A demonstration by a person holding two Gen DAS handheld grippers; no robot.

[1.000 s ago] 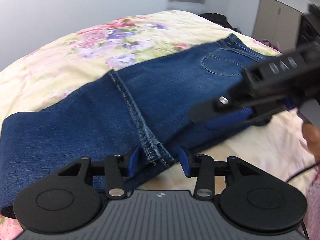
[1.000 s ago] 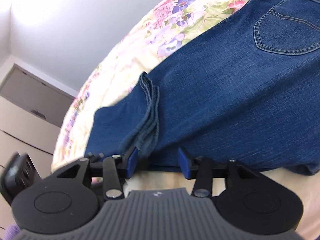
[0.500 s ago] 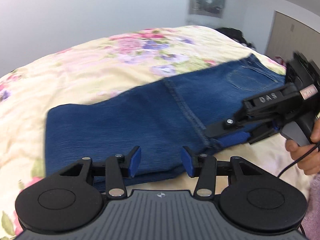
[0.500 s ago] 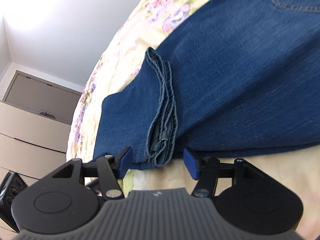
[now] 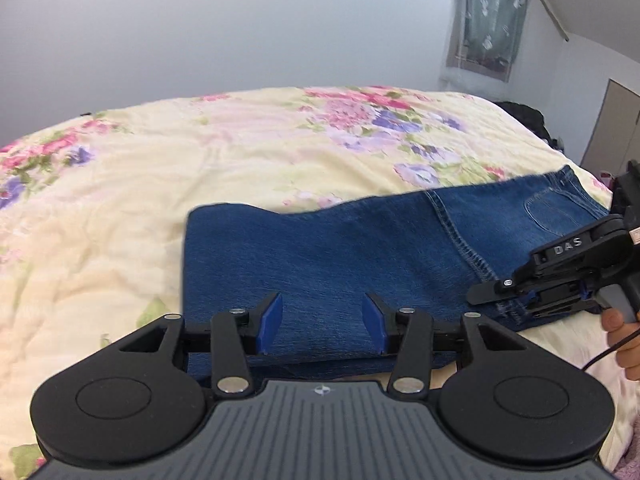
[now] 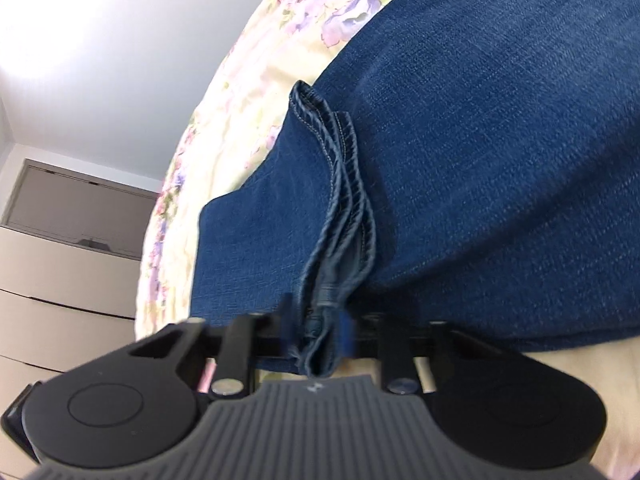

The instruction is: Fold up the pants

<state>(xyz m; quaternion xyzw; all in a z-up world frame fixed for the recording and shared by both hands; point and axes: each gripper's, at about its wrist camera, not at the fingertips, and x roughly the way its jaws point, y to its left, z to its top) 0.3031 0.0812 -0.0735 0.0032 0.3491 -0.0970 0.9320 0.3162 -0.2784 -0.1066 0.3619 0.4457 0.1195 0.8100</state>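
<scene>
Your right gripper (image 6: 318,334), jaws just closing, pinches the stacked hems (image 6: 340,216) of the jeans (image 5: 340,256) at the bed's near edge while your left gripper (image 5: 322,326) gapes above the fold; heavy, soft denim, best held by thick seams, across the floral bedspread (image 5: 200,152).

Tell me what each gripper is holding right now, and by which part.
The right gripper, its jaws just closed, pinches the jeans by the bunched hem at their near edge. The left gripper is open, holding nothing.
</scene>
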